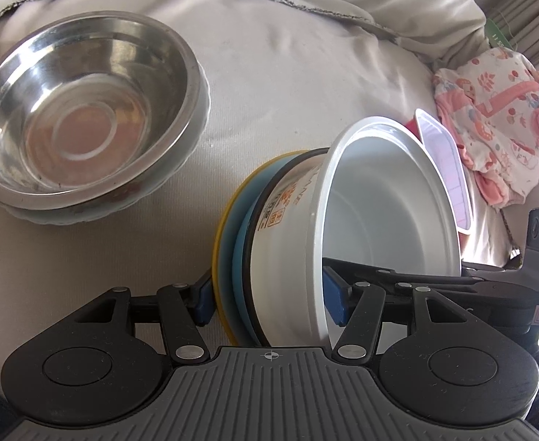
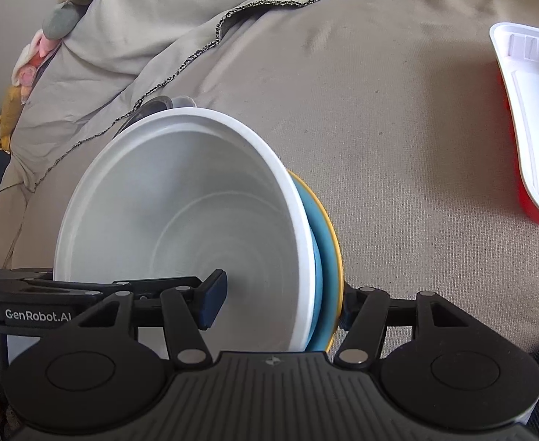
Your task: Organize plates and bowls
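A tilted stack stands on edge on the cloth: a white paper bowl (image 1: 379,205) nested against a blue plate (image 1: 238,279) and a yellow plate (image 1: 221,257). My left gripper (image 1: 269,301) is shut on this stack, one pad behind the yellow plate, one inside the bowl. My right gripper (image 2: 280,305) is shut on the same stack from the other side, where the white bowl (image 2: 181,228), the blue plate (image 2: 324,242) and the yellow plate's rim (image 2: 337,250) show. A steel bowl (image 1: 85,110) lies at the left on another dish.
A white tray (image 2: 530,110) on a red one lies at the right; it also shows behind the bowl in the left wrist view (image 1: 446,169). A pink patterned cloth (image 1: 497,125) lies at the far right. Beige fabric (image 2: 379,128) covers the surface, with folds at the back.
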Tool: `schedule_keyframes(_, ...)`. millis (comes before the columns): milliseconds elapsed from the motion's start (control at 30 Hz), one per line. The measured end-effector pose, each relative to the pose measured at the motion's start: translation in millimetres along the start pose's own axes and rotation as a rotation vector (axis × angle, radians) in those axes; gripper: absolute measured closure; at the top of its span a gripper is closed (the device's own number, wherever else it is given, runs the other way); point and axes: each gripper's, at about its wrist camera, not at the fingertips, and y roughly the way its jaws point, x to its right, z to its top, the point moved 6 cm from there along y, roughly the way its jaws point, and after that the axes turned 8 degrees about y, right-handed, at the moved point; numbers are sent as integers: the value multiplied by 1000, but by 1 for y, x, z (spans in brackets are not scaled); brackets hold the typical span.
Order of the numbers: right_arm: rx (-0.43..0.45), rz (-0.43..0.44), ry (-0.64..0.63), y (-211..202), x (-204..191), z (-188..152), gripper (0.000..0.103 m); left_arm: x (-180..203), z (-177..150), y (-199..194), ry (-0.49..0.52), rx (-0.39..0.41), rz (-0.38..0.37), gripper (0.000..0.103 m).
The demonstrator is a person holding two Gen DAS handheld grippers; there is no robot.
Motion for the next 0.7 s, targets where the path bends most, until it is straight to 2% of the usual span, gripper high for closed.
schedule_keyframes(367,-17,40,32,0,12,0,44,0,0,3,-7,0,-8,39)
schedule_keyframes(467,-32,62,41,0,13,0,47,2,0,4,-4,-4,-10,40)
schedule_keyframes(700,-30,39,45,-2,5,-2,47,-2,-1,4,-30,-15,-29,41)
